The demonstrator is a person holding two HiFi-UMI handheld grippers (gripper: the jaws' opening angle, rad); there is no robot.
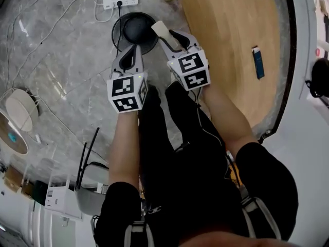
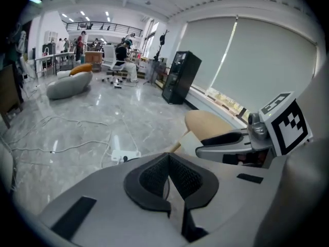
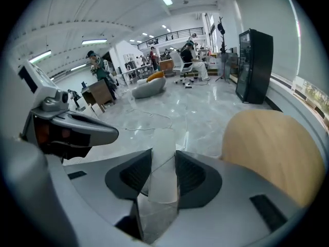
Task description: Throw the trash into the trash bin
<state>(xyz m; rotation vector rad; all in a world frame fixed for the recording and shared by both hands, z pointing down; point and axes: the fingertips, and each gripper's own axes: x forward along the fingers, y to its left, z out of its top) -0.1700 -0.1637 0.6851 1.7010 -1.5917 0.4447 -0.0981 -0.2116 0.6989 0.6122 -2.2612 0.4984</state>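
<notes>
In the head view, your right tool [image 1: 170, 39] grasps a pale, crumpled piece of trash [image 1: 160, 29] whose far end overlaps the rim of the round black trash bin [image 1: 121, 30] on the floor, just beside the wooden surface [image 1: 231, 45]. Your left tool [image 1: 131, 53] also points at the bin. The left gripper view shows your left tool [image 2: 168, 164] clenched on nothing, its pads meeting. The right gripper view shows your right tool [image 3: 163, 173] clamped on the translucent trash [image 3: 163, 153], which sticks up between the pads.
</notes>
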